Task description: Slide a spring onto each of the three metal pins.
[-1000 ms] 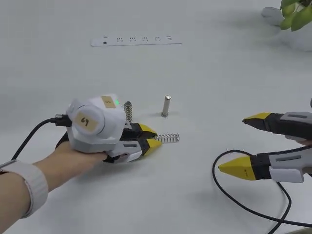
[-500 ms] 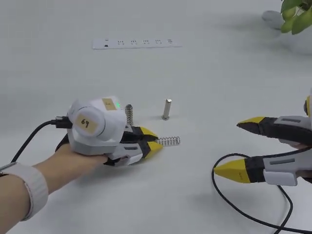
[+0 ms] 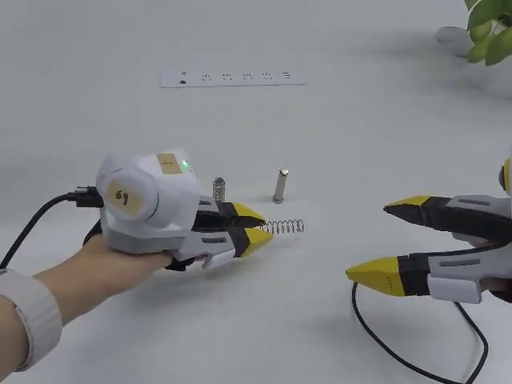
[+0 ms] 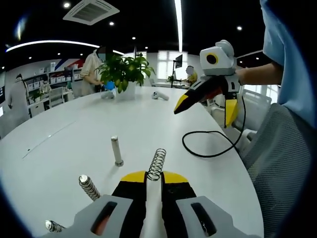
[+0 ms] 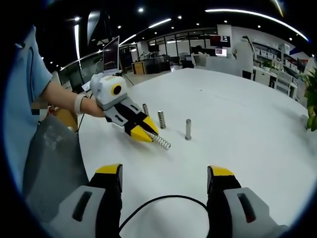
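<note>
My left gripper is shut on one end of a loose spring, which sticks out sideways just above the table. In the left gripper view the spring rises from between the shut yellow jaws. A bare metal pin stands upright just behind the spring's free end. Left of it stands a pin wearing a spring. The right gripper view shows the bare pin and two sprung pins beside the left gripper. My right gripper hovers open and holds nothing, well right of the pins.
A white power strip lies at the back of the white table. A potted plant stands at the far right corner. A black cable loops on the table under my right gripper. People stand beyond the plant.
The head camera has shifted, so the whole scene sits a little lower and to the right. My right gripper has edged slightly left towards the pins. The left gripper still holds the spring.
</note>
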Motion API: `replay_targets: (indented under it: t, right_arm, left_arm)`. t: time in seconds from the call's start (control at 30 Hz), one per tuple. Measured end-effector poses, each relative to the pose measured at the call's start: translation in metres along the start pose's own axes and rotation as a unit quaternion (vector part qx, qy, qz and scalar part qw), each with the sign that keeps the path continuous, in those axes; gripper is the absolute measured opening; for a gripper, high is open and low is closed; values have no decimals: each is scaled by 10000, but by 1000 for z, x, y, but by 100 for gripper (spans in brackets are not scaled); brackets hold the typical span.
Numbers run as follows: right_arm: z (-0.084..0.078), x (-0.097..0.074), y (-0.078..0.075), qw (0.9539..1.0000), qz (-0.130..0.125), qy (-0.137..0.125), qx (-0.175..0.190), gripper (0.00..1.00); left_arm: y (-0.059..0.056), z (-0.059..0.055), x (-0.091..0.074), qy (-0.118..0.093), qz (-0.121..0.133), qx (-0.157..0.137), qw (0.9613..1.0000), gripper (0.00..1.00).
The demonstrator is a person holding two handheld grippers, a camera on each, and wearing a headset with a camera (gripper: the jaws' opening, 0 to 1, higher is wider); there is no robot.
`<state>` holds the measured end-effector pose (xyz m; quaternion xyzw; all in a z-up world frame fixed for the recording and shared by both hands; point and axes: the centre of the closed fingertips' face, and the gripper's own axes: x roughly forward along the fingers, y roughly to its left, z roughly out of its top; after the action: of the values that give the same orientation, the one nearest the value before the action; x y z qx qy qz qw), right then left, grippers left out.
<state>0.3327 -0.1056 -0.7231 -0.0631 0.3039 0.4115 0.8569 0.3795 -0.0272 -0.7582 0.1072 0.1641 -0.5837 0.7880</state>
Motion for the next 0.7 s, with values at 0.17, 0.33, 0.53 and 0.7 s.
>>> replay_targets:
  t: [0.17, 0.33, 0.53, 0.7]
  right_arm:
    - [10, 3, 5, 9996, 88, -216, 165, 66]
    - [22, 11, 11, 9978, 133, -475, 440, 61]
    - [32, 23, 15, 9928, 129, -760, 914, 55]
    - [38, 30, 17, 9877, 180, -971, 1216, 49]
  left_arm:
    - [-2, 11, -9, -171, 64, 4, 9998, 3]
    - [-3, 15, -16, -283, 207, -30, 9994, 3]
    - [0, 17, -21, -397, 390, -119, 9984, 3]
    - [3, 24, -25, -536, 513, -180, 9971, 3]
